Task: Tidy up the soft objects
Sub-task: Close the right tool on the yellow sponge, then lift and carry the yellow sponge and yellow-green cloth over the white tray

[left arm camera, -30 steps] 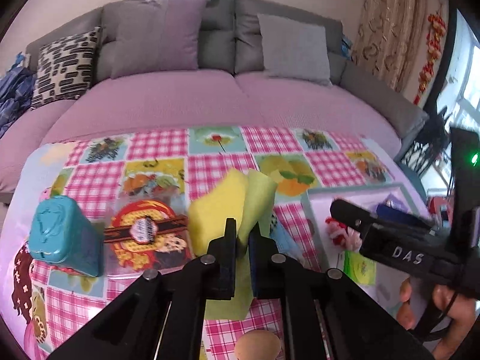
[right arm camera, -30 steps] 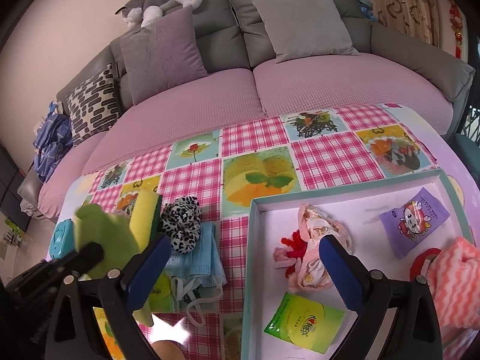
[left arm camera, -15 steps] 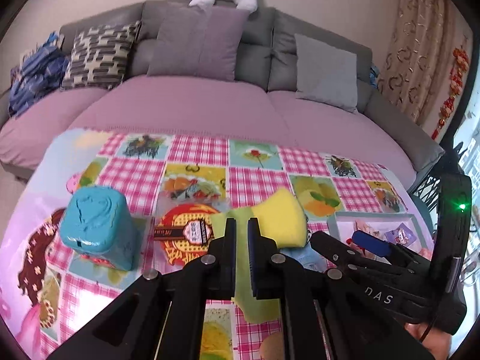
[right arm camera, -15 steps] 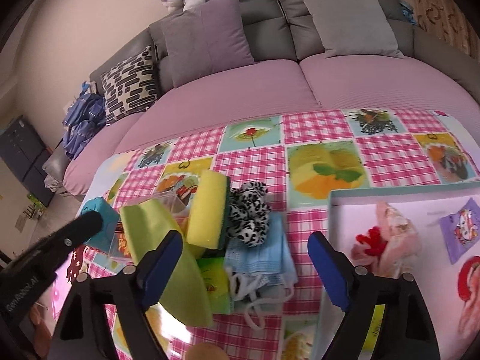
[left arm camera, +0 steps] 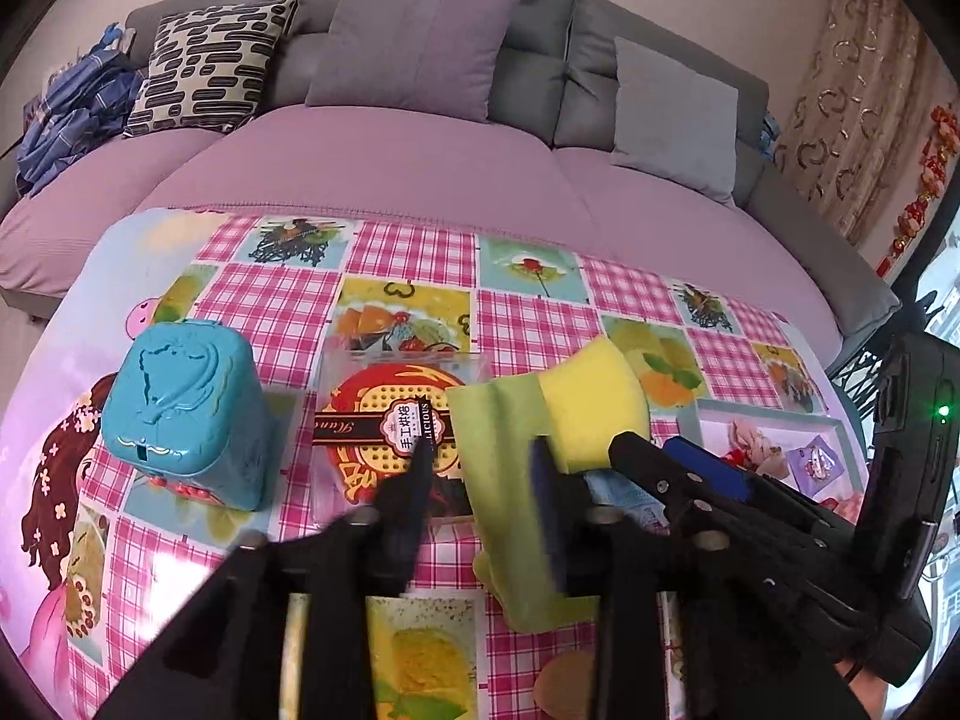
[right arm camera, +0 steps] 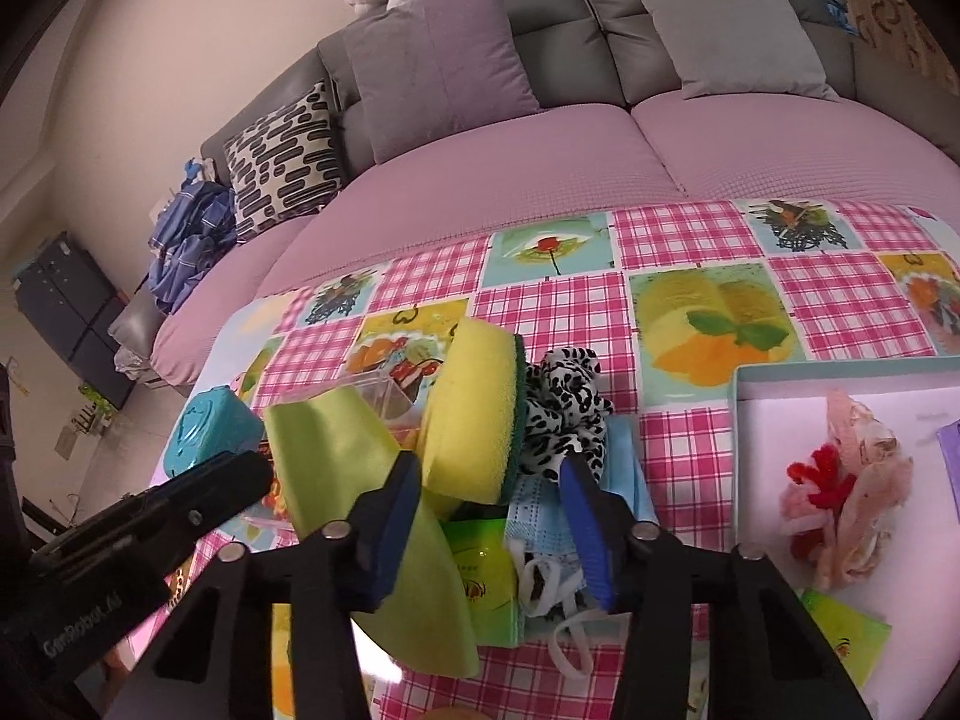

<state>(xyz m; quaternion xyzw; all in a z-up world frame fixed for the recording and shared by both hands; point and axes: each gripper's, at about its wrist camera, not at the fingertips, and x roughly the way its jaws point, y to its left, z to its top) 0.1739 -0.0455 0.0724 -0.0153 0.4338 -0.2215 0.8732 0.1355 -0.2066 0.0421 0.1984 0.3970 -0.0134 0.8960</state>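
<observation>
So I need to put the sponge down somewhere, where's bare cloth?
Free: the checked tablecloth on the sofa side of the pile, and the strip between the leopard scrunchie and the tray. Crowded: around the yellow sponge, with green cloth, face masks and teal box.

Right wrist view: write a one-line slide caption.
Right gripper fingers closing around a yellow sponge beside a green cloth.

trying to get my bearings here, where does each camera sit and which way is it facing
Left wrist: on the left tongs, angled down across the table at the sofa; its own opening fingers straddle the green cloth; right tongs at right.
Right wrist: on the right tongs, same heading; its fingers closing around the yellow sponge; left tongs at lower left.
Shared: cloth, sponge, teal box, tray.
</observation>
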